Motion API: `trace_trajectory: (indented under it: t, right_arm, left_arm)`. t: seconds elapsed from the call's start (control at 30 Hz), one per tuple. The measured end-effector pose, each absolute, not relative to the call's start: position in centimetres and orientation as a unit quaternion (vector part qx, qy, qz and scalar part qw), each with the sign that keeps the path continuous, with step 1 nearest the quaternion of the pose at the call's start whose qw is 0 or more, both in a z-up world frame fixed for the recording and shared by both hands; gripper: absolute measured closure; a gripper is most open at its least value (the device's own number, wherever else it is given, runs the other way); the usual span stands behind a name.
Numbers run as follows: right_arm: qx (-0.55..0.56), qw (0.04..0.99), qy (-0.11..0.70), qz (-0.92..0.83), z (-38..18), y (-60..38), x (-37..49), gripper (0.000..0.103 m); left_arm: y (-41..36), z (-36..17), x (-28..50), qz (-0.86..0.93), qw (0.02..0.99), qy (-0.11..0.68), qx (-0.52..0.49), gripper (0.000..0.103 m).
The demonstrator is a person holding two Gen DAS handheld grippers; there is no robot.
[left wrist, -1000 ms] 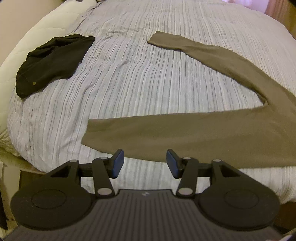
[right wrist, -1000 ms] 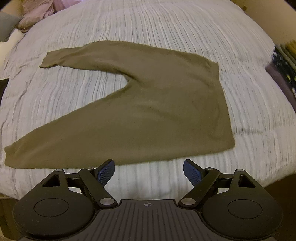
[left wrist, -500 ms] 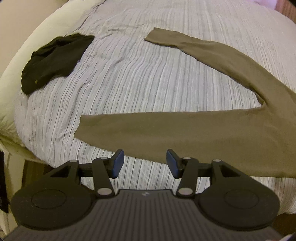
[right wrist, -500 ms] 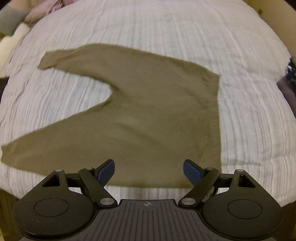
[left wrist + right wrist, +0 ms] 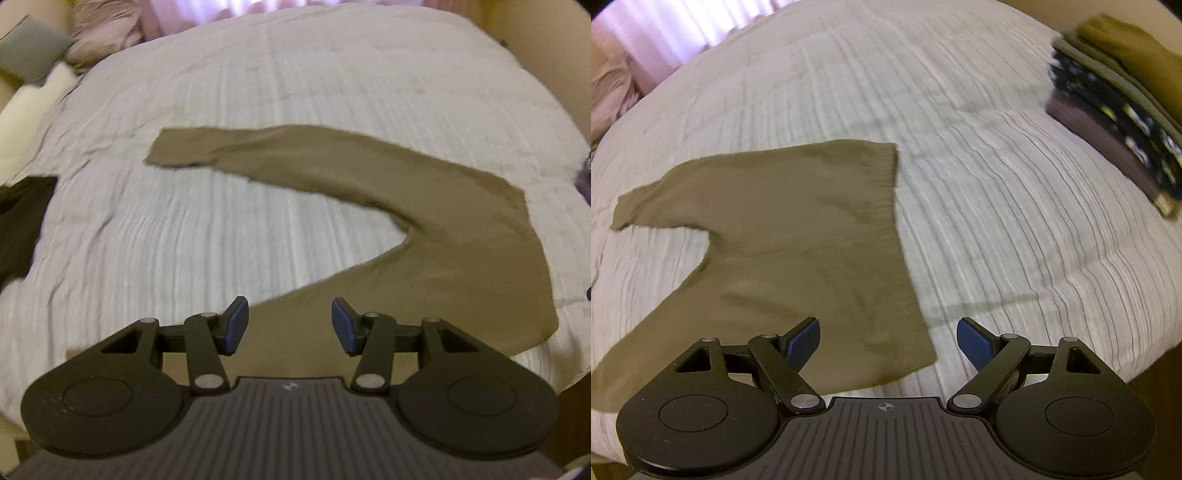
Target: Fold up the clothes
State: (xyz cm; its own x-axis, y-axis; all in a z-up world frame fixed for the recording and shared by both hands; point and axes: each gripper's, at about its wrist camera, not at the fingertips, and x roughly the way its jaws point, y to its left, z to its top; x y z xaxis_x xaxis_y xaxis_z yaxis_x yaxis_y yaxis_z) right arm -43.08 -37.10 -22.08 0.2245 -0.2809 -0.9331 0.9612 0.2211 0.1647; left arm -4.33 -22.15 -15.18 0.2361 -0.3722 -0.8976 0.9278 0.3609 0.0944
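Olive-brown sweater lies flat on the bed, folded lengthwise, sleeves spread in a V toward the left, ribbed hem on the right. Left tool hangs over the near sleeve, jaws apart, nothing gripped; right tool hangs over the near hem corner, jaws wide, likewise released. Dark garment at bed's left edge; stack of folded clothes at right.

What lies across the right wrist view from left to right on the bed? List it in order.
Pink bedding at the far left edge → olive sweater spread flat → bare striped bedspread → stack of folded clothes at the far right.
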Motion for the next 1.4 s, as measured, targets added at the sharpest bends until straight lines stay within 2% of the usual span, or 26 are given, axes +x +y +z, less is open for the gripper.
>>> trace_trajectory:
  t: [0.23, 0.5, 0.7, 1.0, 1.07, 1.4]
  right_arm:
    - [0.402, 0.674, 0.419, -0.457, -23.3, -39.5, -43.5, 0.019]
    - [0.358, 0.710, 0.435, -0.424, -26.8, -44.7, -39.0, 0.019]
    - [0.319, 0.745, 0.436, -0.391, -29.7, -50.6, -34.2, 0.019]
    - [0.248, 0.804, 0.450, -0.300, -32.2, -58.6, -28.3, 0.020]
    - [0.242, 0.808, 0.460, -0.276, -33.3, -60.0, -27.2, 0.041]
    - [0.253, 0.802, 0.500, -0.207, -37.5, -63.8, -22.9, 0.043]
  left_arm:
    - [-26.9, -18.3, -1.5, -0.490, 0.686, 0.410, 0.348, 0.057]
    - [-33.2, -23.8, 2.3, -0.545, 0.644, 0.396, 0.361, 0.058]
    - [-40.2, -27.4, 6.1, -0.596, 0.615, 0.355, 0.375, 0.064]
    - [-51.4, -31.9, 11.2, -0.680, 0.527, 0.261, 0.438, 0.064]
    - [-53.5, -33.1, 12.3, -0.687, 0.511, 0.244, 0.455, 0.064]
    - [-58.2, -37.9, 16.3, -0.699, 0.424, 0.258, 0.515, 0.062]
